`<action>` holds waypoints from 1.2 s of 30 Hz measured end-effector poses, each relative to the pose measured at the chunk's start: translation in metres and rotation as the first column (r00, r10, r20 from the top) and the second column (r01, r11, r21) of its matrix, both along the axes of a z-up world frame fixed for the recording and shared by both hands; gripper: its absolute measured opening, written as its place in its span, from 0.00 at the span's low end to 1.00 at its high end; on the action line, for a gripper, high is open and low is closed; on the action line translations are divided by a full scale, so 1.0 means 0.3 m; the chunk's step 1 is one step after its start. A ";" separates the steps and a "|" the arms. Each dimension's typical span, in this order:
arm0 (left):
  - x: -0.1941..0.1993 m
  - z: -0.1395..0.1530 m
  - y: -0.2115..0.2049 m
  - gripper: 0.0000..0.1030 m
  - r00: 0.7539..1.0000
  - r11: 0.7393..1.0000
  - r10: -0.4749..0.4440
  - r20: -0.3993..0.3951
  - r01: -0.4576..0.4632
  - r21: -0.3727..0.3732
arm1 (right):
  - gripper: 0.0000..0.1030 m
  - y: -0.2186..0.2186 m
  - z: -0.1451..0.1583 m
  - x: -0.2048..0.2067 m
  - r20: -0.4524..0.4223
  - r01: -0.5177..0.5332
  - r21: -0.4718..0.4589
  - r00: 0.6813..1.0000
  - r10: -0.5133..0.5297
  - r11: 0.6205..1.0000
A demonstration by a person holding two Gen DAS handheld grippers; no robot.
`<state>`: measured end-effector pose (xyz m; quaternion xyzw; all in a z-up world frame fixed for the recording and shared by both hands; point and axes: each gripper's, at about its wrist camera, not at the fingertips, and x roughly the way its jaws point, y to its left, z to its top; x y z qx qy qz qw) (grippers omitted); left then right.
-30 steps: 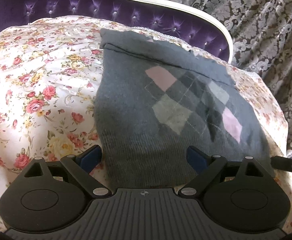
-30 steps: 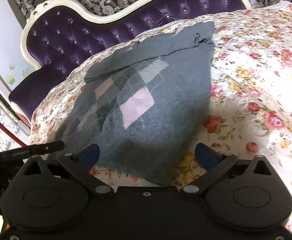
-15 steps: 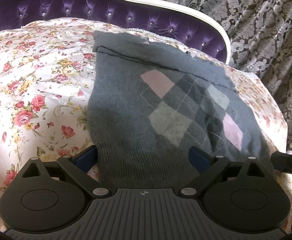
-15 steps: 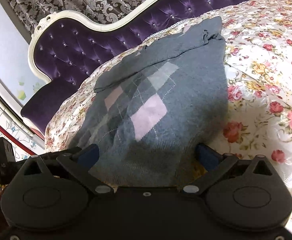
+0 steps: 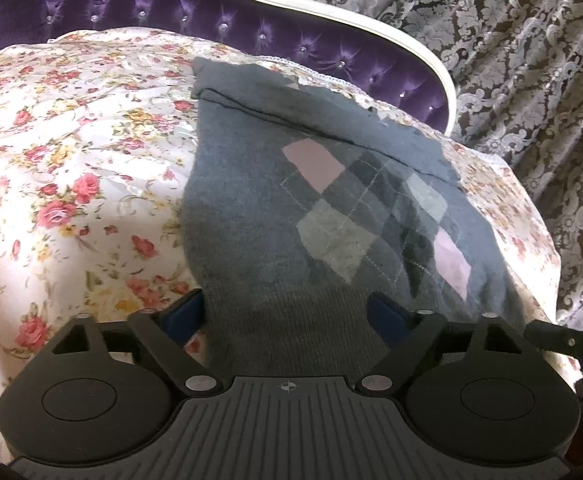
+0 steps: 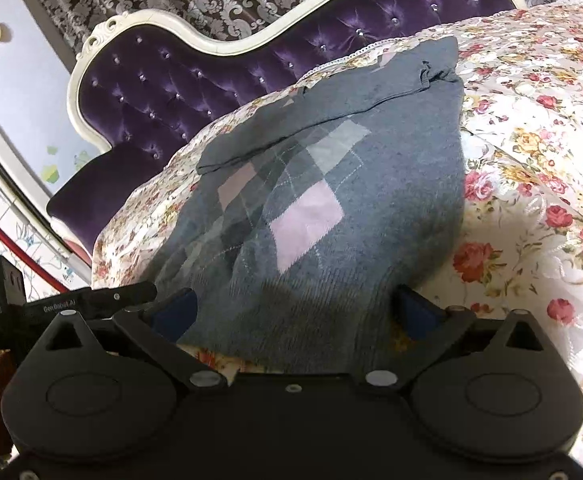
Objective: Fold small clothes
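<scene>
A grey knitted sweater (image 5: pixel 251 248) with a pink and grey diamond pattern lies flat on the flowered bed cover (image 5: pixel 71 168), near the purple tufted headboard (image 5: pixel 151 8). The left gripper (image 5: pixel 287 316) has just been closing a little; its blue pads (image 5: pixel 183 314) are apart, with the sweater's ribbed hem between them, not pressed. The right gripper (image 6: pixel 291 312) is also apart around the same hem.

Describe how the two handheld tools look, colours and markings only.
Both are matte black with round side discs, silver pivot pins and dark blue pads. The left tool has a ribbed grey body with a small crosshair mark. The right tool has a smooth black body.
</scene>
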<state>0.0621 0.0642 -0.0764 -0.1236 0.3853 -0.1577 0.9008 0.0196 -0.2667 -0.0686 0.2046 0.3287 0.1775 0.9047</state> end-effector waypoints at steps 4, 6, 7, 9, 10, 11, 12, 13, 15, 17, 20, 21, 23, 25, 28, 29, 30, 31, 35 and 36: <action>-0.005 0.005 0.027 0.68 1.000 1.000 -0.004 -0.006 0.004 -0.030 | 1.00 -0.003 0.001 -0.012 -0.001 -0.010 0.000 1.000 0.010 1.000; -0.014 0.008 0.040 0.67 1.000 0.998 -0.008 -0.004 0.008 -0.063 | 1.00 -0.006 0.001 -0.016 -0.004 -0.011 0.010 1.000 0.011 1.000; -0.019 0.008 0.044 0.66 1.000 0.996 -0.016 -0.002 0.016 -0.082 | 1.00 -0.009 0.001 -0.019 -0.006 -0.012 0.016 1.000 0.012 1.000; -0.027 0.007 0.038 0.65 1.000 0.994 -0.026 -0.006 0.026 -0.106 | 1.00 -0.011 0.000 -0.022 -0.006 -0.012 0.024 1.000 0.013 1.000; -0.028 0.004 0.029 0.65 0.999 0.993 -0.033 -0.006 0.033 -0.109 | 1.00 -0.011 0.000 -0.023 -0.007 -0.012 0.026 1.000 0.012 1.000; -0.028 -0.001 0.018 0.65 0.999 0.993 -0.045 -0.005 0.044 -0.105 | 1.00 -0.010 0.000 -0.024 -0.007 -0.012 0.026 1.000 0.012 1.000; -0.026 -0.004 0.008 0.65 0.999 0.995 -0.047 -0.002 0.047 -0.093 | 1.00 -0.009 0.000 -0.025 -0.006 -0.011 0.026 1.000 0.011 1.000; -0.024 -0.004 -0.002 0.65 0.999 0.996 -0.047 0.006 0.047 -0.079 | 1.00 -0.010 0.000 -0.025 -0.005 -0.009 0.025 1.000 0.010 1.000; -0.011 -0.002 -0.011 0.65 0.999 0.996 -0.045 0.012 0.046 -0.074 | 1.00 -0.009 -0.001 -0.026 -0.005 -0.008 0.027 1.000 0.008 1.000; 0.004 -0.005 -0.011 0.65 0.999 0.996 -0.034 0.010 0.034 -0.080 | 1.00 -0.011 0.000 -0.028 -0.004 -0.008 0.033 1.000 0.008 0.999; 0.015 -0.009 -0.006 0.63 0.999 0.996 -0.033 0.011 0.034 -0.084 | 1.00 -0.014 0.002 -0.029 -0.003 -0.011 0.042 1.000 0.012 0.999; 0.013 -0.009 -0.006 0.54 0.999 0.997 -0.031 0.012 0.031 -0.076 | 1.00 -0.015 0.003 -0.028 -0.005 -0.010 0.045 1.000 0.010 0.999; 0.008 -0.012 0.002 0.39 1.000 0.998 -0.017 0.015 0.018 -0.055 | 1.00 -0.015 0.004 -0.026 -0.010 -0.005 0.049 1.000 0.006 0.999; 0.005 -0.019 0.015 0.21 1.000 0.998 -0.005 0.009 0.006 -0.059 | 0.94 -0.013 0.006 -0.026 -0.012 0.004 0.038 1.000 -0.004 0.999; 0.007 -0.027 0.034 0.04 1.000 0.997 0.004 -0.004 -0.004 -0.081 | 0.57 -0.021 -0.001 -0.021 -0.028 0.032 0.018 0.999 -0.032 0.999; 0.008 -0.029 0.036 0.04 1.000 0.997 0.004 -0.007 -0.004 -0.080 | 0.41 -0.028 -0.008 -0.017 -0.041 0.051 0.013 0.998 -0.050 0.999; 0.007 -0.027 0.036 0.04 1.000 0.997 0.006 -0.002 -0.006 -0.083 | 0.31 -0.035 -0.013 -0.013 -0.054 0.059 0.013 0.997 -0.059 0.998; 0.005 -0.022 0.037 0.04 1.000 0.996 0.008 0.003 -0.007 -0.085 | 0.13 -0.042 -0.019 -0.007 -0.069 0.072 0.011 0.995 -0.071 0.997; -0.001 0.036 0.058 0.04 0.999 0.990 0.011 0.031 -0.007 -0.143 | 0.13 -0.061 0.002 -0.021 -0.048 0.075 0.035 0.996 -0.073 0.997; 0.003 0.061 0.067 0.04 0.999 0.986 0.012 0.039 -0.006 -0.165 | 0.13 -0.067 0.019 -0.026 -0.031 0.069 0.052 0.997 -0.067 0.996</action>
